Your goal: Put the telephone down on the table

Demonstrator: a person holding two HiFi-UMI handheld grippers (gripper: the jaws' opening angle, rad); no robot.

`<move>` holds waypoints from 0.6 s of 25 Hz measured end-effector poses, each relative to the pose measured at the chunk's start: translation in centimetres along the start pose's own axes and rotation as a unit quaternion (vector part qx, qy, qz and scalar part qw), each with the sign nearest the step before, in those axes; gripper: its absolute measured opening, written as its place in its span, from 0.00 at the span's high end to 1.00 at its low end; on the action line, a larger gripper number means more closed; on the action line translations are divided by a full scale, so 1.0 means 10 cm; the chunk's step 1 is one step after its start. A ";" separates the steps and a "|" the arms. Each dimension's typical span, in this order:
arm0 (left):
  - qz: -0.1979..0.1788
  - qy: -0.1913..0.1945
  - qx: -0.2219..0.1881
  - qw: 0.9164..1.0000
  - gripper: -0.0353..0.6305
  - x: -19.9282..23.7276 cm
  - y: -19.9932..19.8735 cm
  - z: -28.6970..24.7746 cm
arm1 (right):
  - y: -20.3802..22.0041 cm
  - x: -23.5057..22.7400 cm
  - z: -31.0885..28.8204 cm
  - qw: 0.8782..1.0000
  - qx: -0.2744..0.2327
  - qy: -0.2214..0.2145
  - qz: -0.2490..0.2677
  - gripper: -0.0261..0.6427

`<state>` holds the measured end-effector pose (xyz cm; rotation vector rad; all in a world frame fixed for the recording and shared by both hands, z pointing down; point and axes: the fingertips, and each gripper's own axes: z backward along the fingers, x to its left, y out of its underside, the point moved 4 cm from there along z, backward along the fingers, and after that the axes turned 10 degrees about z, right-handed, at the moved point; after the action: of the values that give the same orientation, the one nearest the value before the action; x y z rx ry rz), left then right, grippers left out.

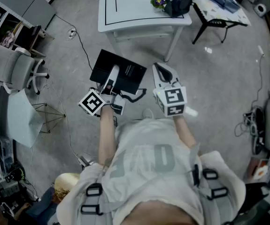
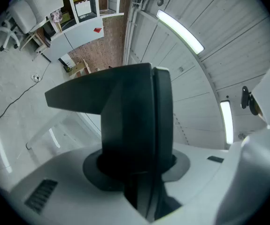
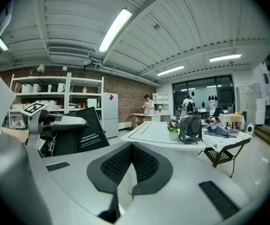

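The left gripper is pinching the black telephone edgewise between its fingers, ready for the counter ahead of them, while the right gripper is holding its fingers pressed together, empty.

The telephone is seen as a flat, black, rectangular slab with a few lines of small white print on one broad face. It is gripped at its near edge by the left claw and is held tilted in the air above the grey floor. The white tabletop, edged with a thin dark line, is found farther off and slightly to the right, apart from the telephone.
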<state>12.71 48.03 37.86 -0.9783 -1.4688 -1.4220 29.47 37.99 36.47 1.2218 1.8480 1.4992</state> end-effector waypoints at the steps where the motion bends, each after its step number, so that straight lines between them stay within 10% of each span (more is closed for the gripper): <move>1: -0.008 0.002 0.002 1.000 0.71 -0.01 -0.01 -0.01 | 0.02 0.01 -0.01 1.000 0.001 -0.004 -0.003 0.95; 15: -0.007 0.005 -0.004 1.000 0.71 -0.01 -0.02 -0.06 | 0.09 -0.06 -0.08 0.998 -0.012 -0.014 -0.055 0.95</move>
<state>12.59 47.42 37.71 -0.9653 -1.4657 -1.4427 29.40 37.07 37.48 1.1066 1.8423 1.4339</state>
